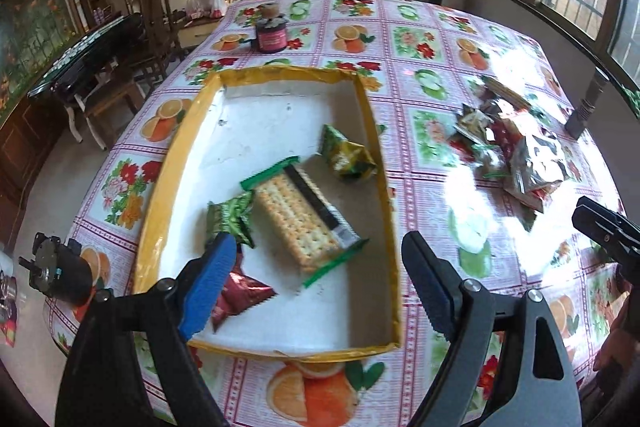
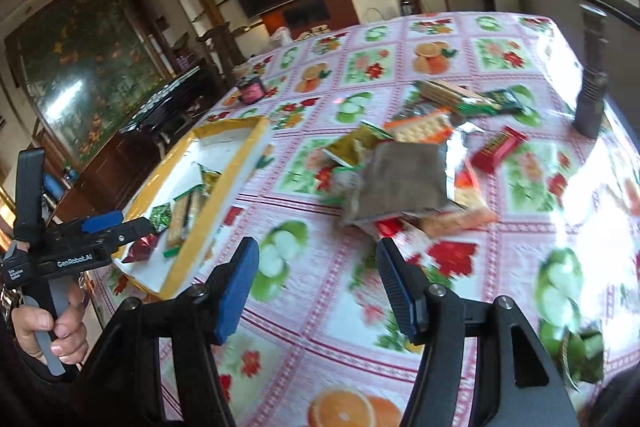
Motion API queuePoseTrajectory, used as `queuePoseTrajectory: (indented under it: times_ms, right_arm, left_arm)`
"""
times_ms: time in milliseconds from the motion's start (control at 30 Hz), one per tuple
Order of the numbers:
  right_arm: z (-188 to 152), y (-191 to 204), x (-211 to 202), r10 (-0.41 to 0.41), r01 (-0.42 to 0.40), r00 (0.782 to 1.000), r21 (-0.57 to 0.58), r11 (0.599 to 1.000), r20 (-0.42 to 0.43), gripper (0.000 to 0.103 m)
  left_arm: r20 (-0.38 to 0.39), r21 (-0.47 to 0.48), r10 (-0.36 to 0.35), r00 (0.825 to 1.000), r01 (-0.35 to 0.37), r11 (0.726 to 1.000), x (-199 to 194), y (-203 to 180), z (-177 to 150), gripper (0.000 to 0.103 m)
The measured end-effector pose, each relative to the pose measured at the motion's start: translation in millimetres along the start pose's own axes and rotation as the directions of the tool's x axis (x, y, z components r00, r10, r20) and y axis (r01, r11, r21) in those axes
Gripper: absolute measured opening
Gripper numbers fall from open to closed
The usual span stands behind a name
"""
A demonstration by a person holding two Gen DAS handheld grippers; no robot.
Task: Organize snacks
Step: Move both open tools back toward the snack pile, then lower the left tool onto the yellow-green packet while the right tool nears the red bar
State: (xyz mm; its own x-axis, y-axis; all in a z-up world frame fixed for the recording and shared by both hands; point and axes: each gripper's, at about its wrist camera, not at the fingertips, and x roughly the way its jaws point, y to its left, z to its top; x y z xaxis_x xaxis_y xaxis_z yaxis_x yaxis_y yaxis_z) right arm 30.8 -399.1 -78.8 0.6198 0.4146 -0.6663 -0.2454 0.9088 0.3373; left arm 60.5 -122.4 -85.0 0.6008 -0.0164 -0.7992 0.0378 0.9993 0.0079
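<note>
since four snack packets (image 1: 304, 223) already lie in the yellow-rimmed tray (image 1: 160, 219) on the table (image 1: 420, 39), the left claw (image 1: 316, 287) hangs spread and empty above it, while the right claw (image 2: 318, 287), spread and empty, faces the loose snack pile (image 2: 412, 167) well apart.

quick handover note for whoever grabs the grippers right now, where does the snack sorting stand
Left gripper: open, empty, over the yellow-rimmed tray.
Right gripper: open, empty, facing the snack pile on the tablecloth.
Done: cracker pack, two green packets and a red packet lie in the tray.
Left: the pile, plus one green packet near the table edge beside the right gripper.
</note>
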Motion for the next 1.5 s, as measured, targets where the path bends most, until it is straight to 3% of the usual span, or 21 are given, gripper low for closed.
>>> queuePoseTrajectory:
  times_ms: [867, 1500]
  right_arm:
    - [-13.1, -58.5, -34.1, -0.059, 0.054, 0.997, 0.108, 0.993, 0.044, 0.066]
    - [-12.4, -78.6, -37.6, -0.083, 0.076, 0.996, 0.128, 0.989, 0.045, 0.066]
  left_arm:
    - [-0.025, 0.141, -0.132, 0.991, 0.134, 0.981, -11.2, -95.9, 0.0, 0.089]
    - [-0.123, 0.119, -0.207, 0.97, 0.222, 0.968, 24.6, -121.0, 11.5, 0.089]
